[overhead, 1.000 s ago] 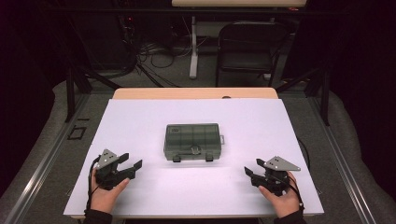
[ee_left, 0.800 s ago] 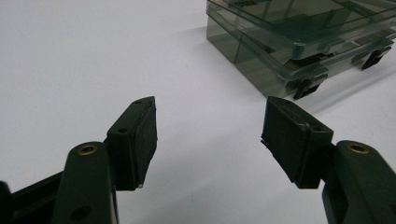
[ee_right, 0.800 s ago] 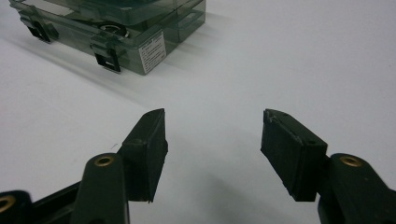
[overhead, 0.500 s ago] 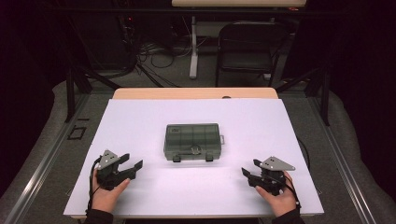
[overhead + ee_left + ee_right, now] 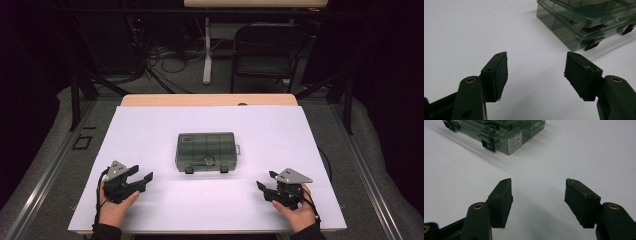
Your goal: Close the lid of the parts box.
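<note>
1. Two hand-held grippers rest on the white bench [image 5: 150, 125], one at each near corner, with a smoky translucent compartment box [image 5: 205, 151] lying between them, farther from the person.
2. The left hand-held gripper [image 5: 141, 178] sits in the person's left hand [image 5: 114, 209], released: in the left gripper view its jaws stand wide apart with bare white bench between them.
3. The right hand-held gripper [image 5: 265, 181] is likewise released, held by the right hand [image 5: 298, 216]; its own view shows the jaws spread, grasping nothing.
4. The box is shut, lid down, with two dark latches [image 5: 189, 170] on its near edge. It is well apart from both grippers.
5. In the left gripper view the box [image 5: 584, 20] lies ahead and to the right of the jaws; in the right gripper view it [image 5: 496, 131] lies ahead and to the left, a white label [image 5: 514, 142] on its end wall.
6. A dark chair [image 5: 265, 50] stands on the floor beyond the bench.
</note>
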`<state>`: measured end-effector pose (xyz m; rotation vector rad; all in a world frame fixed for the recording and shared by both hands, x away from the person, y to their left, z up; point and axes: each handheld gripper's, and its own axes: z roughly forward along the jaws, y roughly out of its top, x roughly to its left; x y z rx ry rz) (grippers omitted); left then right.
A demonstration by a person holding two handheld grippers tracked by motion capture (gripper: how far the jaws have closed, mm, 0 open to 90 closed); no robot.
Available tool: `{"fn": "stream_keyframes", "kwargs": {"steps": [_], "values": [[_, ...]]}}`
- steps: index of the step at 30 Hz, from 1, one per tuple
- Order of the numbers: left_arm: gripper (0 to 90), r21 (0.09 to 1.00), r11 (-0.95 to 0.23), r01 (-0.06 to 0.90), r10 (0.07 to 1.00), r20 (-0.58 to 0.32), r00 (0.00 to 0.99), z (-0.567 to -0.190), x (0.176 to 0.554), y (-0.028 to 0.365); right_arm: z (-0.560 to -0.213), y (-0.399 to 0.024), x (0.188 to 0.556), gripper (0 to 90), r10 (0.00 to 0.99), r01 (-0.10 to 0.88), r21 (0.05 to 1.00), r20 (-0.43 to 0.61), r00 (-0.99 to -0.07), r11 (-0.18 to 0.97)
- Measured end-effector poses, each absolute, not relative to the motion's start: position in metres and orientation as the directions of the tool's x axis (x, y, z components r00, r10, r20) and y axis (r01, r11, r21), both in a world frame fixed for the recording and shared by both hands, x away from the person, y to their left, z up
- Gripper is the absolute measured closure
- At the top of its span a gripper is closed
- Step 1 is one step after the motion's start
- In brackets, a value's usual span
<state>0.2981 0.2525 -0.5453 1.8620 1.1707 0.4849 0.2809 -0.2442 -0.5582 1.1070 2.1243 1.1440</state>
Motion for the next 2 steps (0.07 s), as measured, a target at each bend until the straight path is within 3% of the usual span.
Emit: {"fn": "stream_keyframes", "kwargs": {"steps": [2], "values": [[34.9, 0.819, -0.195, 0.539, 0.868, -0.112, 0.484, -0.5461, 0.2989, 0.2527, -0.5586, -0.2449, 0.2814, 36.8, 0.831, 0.425, 0.843, -0.045, -0.555, 0.330]]}}
